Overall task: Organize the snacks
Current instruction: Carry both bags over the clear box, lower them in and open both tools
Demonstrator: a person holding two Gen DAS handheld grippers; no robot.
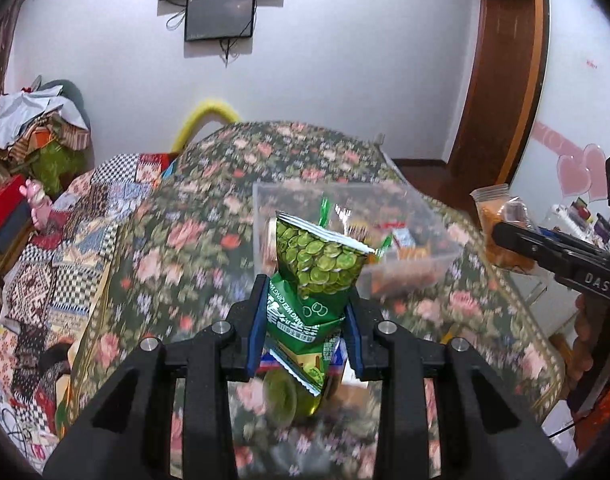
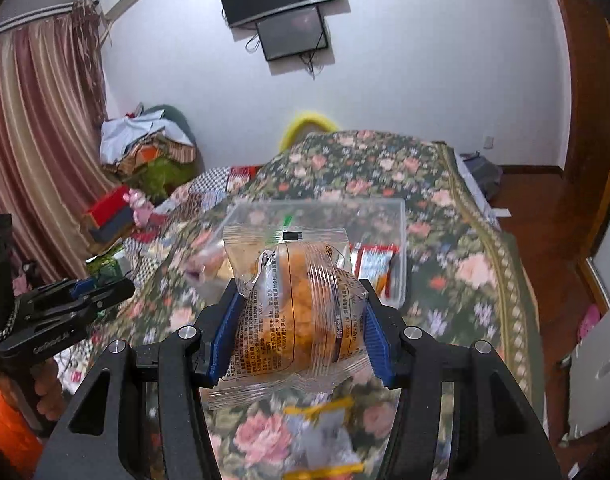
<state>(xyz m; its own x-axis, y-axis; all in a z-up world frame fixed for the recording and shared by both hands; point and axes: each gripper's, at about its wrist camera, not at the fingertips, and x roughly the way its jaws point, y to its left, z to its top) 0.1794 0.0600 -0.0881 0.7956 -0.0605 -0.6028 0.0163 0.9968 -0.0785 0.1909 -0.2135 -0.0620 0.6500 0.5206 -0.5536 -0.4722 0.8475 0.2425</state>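
Observation:
My left gripper (image 1: 305,316) is shut on a green pea snack bag (image 1: 317,268) and holds it above the floral table, short of a clear plastic bin (image 1: 433,216) that holds several snack packs. My right gripper (image 2: 299,316) is shut on a clear packet with an orange pastry (image 2: 301,308), held above the table in front of the same bin (image 2: 401,216). The right gripper with its packet also shows at the right edge of the left wrist view (image 1: 501,232). The left gripper shows at the left of the right wrist view (image 2: 97,292).
The table has a floral cloth (image 1: 177,248). A yellow-edged packet (image 2: 325,436) lies on it below my right gripper, and more packets lie under my left gripper. Piled clothes and boxes (image 2: 145,148) stand at the left; a wooden door frame (image 1: 501,72) stands at the right.

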